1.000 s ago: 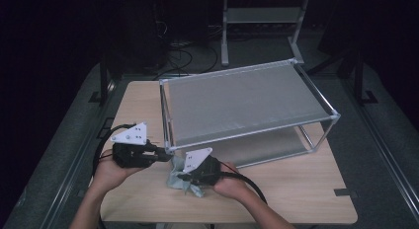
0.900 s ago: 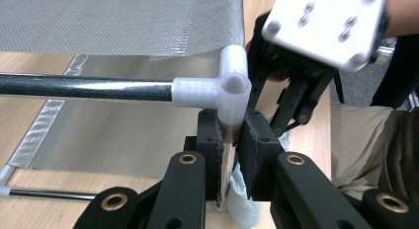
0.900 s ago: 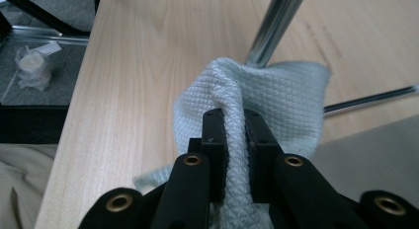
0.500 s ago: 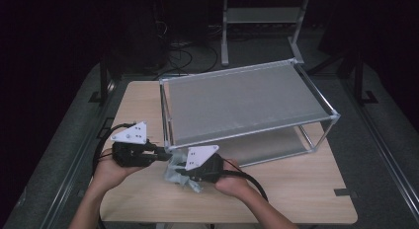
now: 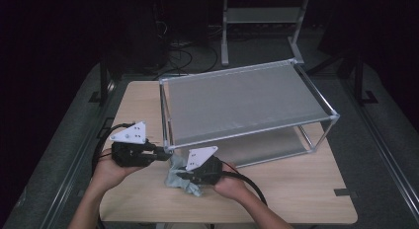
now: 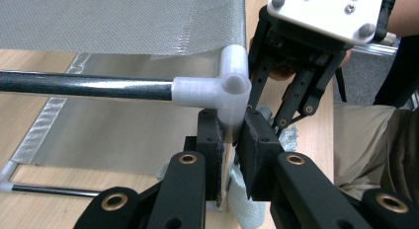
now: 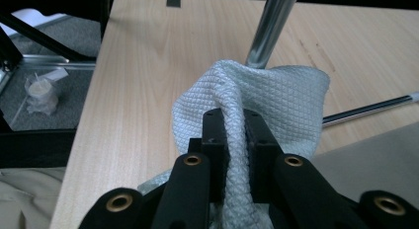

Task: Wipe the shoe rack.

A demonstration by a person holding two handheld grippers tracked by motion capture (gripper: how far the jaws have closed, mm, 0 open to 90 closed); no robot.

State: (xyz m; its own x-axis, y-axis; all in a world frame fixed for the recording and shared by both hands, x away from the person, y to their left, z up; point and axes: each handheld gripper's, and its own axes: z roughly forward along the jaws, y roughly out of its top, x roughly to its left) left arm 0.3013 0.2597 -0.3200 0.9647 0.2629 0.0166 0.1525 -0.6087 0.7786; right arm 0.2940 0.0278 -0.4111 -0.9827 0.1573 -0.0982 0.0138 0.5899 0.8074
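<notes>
Cloth: pale green-white, with a diamond weave (image 7: 257, 98), bunched on the wooden table (image 5: 296, 199) at the near left corner of the mesh rack (image 5: 242, 103).
Right gripper: (image 7: 236, 121) pinches a raised fold of the cloth between its pads, jaws tight on the fabric; in the high view it (image 5: 184, 175) sits just in front of the rack's corner.
Left gripper: (image 6: 232, 128) clamps the rack's upright post right under the white corner joint (image 6: 228, 83), jaws narrow around it.
Step in hand: judging by the grips, the rack is being steadied while the cloth is lifted for wiping or for laying on a shelf.
Next move: probably carry the cloth up clear of the post without snagging the frame, keeping the left grip firm.
Containers: the rack has two mesh shelves; the top one is bare, and the lower shelf (image 5: 276, 147) shows nothing on it where visible.
</notes>
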